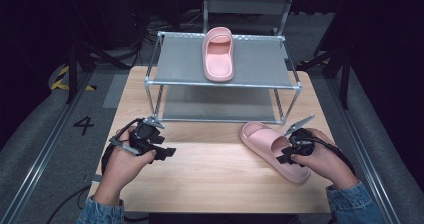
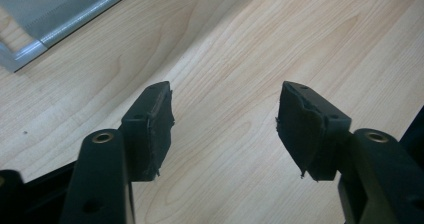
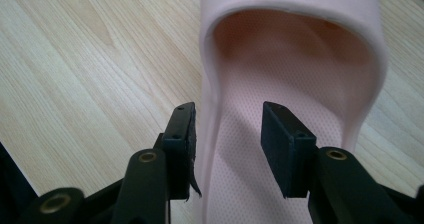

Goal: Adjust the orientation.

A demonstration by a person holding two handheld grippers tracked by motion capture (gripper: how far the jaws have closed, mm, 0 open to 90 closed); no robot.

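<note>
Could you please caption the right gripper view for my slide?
Right hand-held gripper straddling the side wall of a pink slipper on the wooden table.

The near slipper [image 1: 275,150] is a pale pink, one-piece slide with a broad closed band over the toe and an open heel. It lies sole-down on the desk [image 1: 210,174] at its right side, just in front of the rack [image 1: 222,84], set slantwise with the toe toward the rack. Its footbed is finely dimpled. The right tongs [image 3: 227,149] straddle its side wall, one pad outside, the other over the footbed; whether they press is unclear.
</note>
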